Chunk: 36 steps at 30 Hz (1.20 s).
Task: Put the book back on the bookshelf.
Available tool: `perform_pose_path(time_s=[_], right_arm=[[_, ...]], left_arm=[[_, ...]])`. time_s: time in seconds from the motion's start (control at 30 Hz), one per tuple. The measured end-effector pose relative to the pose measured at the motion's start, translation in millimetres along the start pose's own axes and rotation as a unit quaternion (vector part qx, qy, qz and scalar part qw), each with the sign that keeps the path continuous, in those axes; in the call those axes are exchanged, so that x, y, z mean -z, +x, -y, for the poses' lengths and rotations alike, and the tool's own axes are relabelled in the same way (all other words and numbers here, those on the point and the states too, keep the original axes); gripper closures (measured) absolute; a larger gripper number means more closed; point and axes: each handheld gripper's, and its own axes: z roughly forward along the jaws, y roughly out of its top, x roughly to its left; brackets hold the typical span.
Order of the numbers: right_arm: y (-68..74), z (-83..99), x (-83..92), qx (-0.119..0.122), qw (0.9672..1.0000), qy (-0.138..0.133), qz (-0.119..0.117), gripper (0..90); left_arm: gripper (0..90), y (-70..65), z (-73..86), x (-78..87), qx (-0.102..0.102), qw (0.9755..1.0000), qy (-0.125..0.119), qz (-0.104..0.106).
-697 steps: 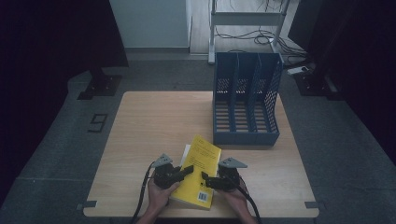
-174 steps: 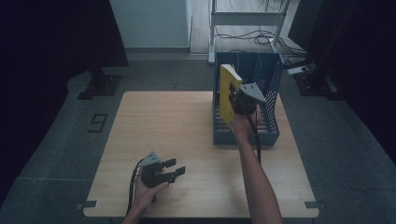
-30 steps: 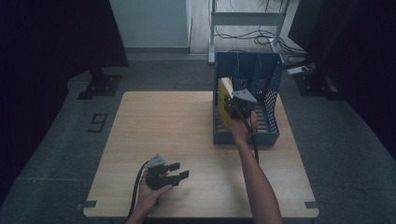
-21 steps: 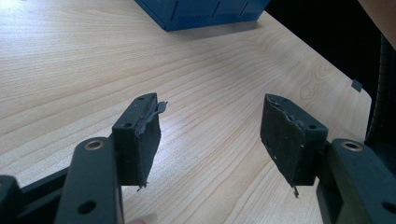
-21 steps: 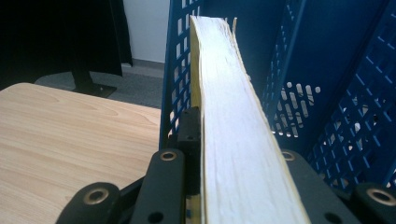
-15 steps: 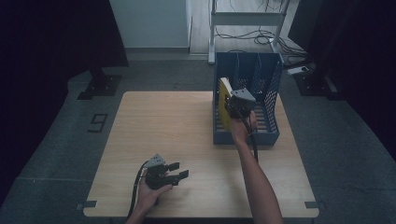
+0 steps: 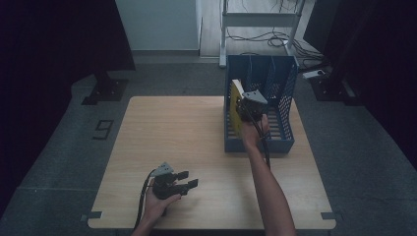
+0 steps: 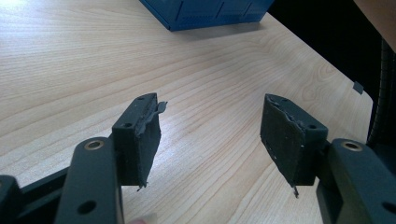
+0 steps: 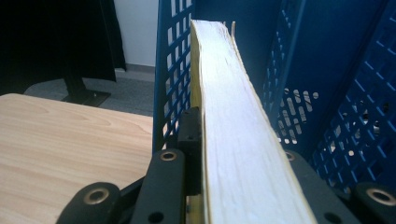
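My right gripper point(image 7: 244, 105) is shut on a thick yellow book point(image 7: 236, 98), which it holds upright on edge in the left slot of the blue mesh file rack point(image 7: 282, 105). In the right gripper view the book's pale page edge point(image 9: 224, 70) runs away from my right gripper point(image 9: 236, 154), with the rack's blue lattice walls point(image 9: 327, 70) on both sides. My left gripper point(image 7: 189, 179) rests low over the table near its front edge. It is open, with bare wood between its pads point(image 8: 140, 140).
The wooden table point(image 7: 172, 128) stretches bare between the two hands. The rack has two more slots to the right of the book. In the left gripper view a corner of the rack point(image 8: 205, 9) lies far ahead. Beyond the table are a dark floor and a metal stand with cables.
The book once lay flat at the table's front between both grippers. My right gripper has since stood it upright and lowered it into the rack's left slot. Over the last second nothing visibly moved.
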Motion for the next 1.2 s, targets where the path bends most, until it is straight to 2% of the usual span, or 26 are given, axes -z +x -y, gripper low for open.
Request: perform_pose_path(time_s=[0.2,0.57,0.7,1.03,1.2], right_arm=[[3.1,-1.6,-5.9,-0.002,1.0,-0.007,0.005,74.7],[9.5,-11.6,-18.8,-0.003,1.0,-0.005,0.008,74.7],[8.9,-15.7,-25.2,-0.014,0.9998,-0.007,0.007,74.7],[8.9,-26.6,-34.8,-0.017,0.9995,-0.022,0.016,74.7],[8.0,-27.5,-40.3,-0.02,0.9995,-0.018,0.018,74.7]], left_arm=[[37.8,-0.1,0.6,-0.5,0.0,1.0,0.001,0.002],[37.9,0.5,1.8,-0.5,0.003,1.0,0.001,0.005],[37.9,1.2,1.7,0.8,0.004,1.0,0.001,0.005],[38.0,3.1,1.8,2.1,0.007,1.0,-0.001,0.004],[38.0,4.3,1.9,2.5,0.008,1.0,0.0,0.003]])
